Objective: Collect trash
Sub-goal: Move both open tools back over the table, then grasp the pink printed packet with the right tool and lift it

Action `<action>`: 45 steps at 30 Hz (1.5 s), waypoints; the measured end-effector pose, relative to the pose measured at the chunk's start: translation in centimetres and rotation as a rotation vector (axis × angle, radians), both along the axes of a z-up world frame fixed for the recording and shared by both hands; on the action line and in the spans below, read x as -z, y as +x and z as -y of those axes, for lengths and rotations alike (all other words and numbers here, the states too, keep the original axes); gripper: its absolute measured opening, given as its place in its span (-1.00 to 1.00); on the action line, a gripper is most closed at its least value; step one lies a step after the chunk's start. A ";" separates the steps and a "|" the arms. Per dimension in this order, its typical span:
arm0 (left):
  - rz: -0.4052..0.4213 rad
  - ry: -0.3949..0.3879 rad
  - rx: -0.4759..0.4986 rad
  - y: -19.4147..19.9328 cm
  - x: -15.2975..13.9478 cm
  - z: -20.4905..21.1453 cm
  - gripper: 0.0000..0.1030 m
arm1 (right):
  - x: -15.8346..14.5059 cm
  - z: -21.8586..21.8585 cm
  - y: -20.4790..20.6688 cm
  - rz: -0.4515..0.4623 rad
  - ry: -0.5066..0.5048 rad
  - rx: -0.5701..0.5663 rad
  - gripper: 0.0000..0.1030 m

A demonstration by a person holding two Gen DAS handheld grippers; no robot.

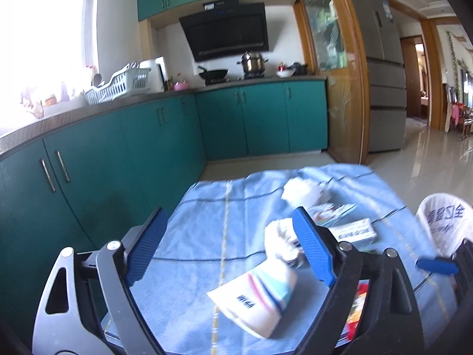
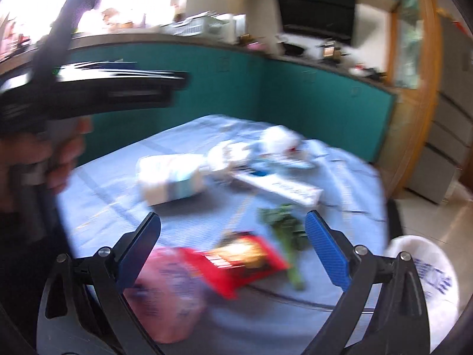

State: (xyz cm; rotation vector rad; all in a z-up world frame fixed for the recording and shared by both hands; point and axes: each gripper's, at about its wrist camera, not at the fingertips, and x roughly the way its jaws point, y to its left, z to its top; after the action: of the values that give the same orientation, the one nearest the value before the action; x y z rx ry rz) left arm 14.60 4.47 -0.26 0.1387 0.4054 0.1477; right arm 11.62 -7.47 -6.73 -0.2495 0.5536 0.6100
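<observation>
Trash lies on a table under a blue cloth (image 1: 207, 213). A striped white carton (image 1: 257, 298) lies between the fingers of my open, empty left gripper (image 1: 230, 254), with crumpled white paper (image 1: 280, 242) behind it. Farther back are a white wad (image 1: 301, 192) and flat wrappers (image 1: 351, 230). My right gripper (image 2: 233, 251) is open and empty above a red packet (image 2: 245, 260), a pink bag (image 2: 165, 290) and a green stalk (image 2: 289, 236). The same carton (image 2: 168, 177) lies beyond in the blurred right wrist view. A white bag (image 2: 425, 278) hangs open at the table's right edge.
Teal cabinets (image 1: 118, 153) and a counter run along the left and back, close to the table. A stove with pots (image 1: 251, 65) stands at the back. A grey fridge (image 1: 384, 74) and tiled floor (image 1: 428, 148) lie to the right. The left gripper's body (image 2: 88, 88) and hand cross the right view.
</observation>
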 end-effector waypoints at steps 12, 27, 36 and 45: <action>-0.062 0.000 -0.031 0.9 1.4 -1.8 0.75 | 1.6 -0.5 0.9 -0.118 0.014 -0.051 0.87; -0.078 0.001 -0.057 1.4 2.1 -2.4 0.77 | 2.9 -2.0 0.0 -0.230 0.006 -0.213 0.87; -0.082 -0.003 -0.070 1.5 2.3 -2.8 0.78 | 3.2 -1.5 0.7 -0.181 -0.027 -0.115 0.13; -0.215 -0.072 0.034 3.1 4.0 -2.9 0.81 | 0.7 6.2 3.9 -0.010 0.083 0.384 0.16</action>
State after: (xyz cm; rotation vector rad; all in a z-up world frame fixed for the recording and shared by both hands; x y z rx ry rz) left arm 17.70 7.32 -4.29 0.0909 0.6215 0.0845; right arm 15.51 -13.71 -7.40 -0.0574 0.5662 0.2605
